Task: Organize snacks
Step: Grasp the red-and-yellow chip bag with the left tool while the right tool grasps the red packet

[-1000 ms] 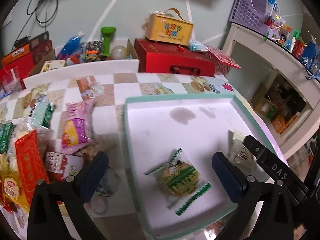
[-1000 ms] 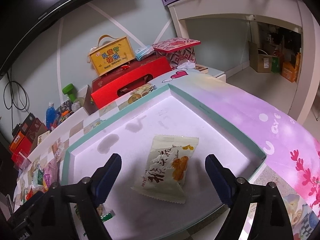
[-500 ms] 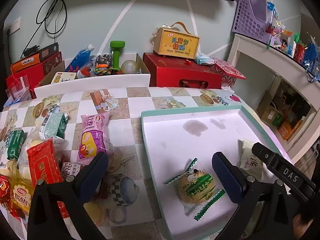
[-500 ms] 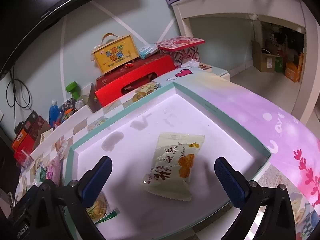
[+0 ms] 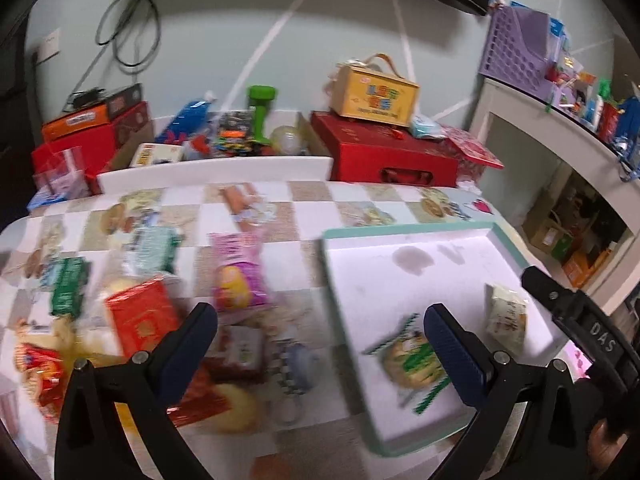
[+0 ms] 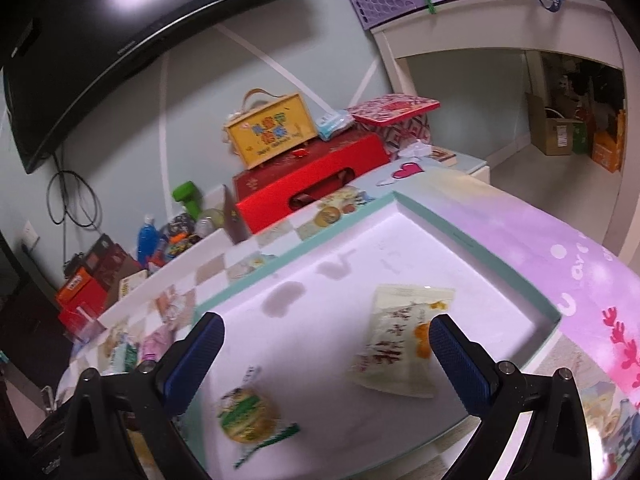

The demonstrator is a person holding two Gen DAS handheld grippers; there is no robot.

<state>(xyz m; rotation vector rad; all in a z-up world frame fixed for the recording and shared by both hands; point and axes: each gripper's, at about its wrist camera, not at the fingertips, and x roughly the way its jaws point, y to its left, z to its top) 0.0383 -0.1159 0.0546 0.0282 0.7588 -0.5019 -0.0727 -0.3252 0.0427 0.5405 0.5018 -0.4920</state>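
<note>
Two snacks lying apart in teal-rimmed tray (image 6: 476, 246): round green-striped cookie pack (image 6: 247, 420) lower left of right wrist frame, cream pouch (image 6: 396, 344) centre right. Left tongs (image 5: 320, 344) spread wide, empty, over worktop (image 5: 304, 200) at tray's left edge. Right tongs (image 6: 326, 354) spread wide, empty, above tray. Loose snack pile (image 5: 132, 312) blurred, left of left wrist frame.

Motion blur smears the loose snack packets (image 5: 140, 312) on the worktop (image 5: 304, 196) in the left wrist view; their print is unreadable. The left tool (image 5: 320, 344) finger (image 5: 456, 356) covers part of the round green-wrapped snack (image 5: 408, 360). In the right wrist view, the right tool (image 6: 326, 360) finger (image 6: 460, 364) overlaps the cream packet (image 6: 396, 344), whose lettering is blurred.
</note>
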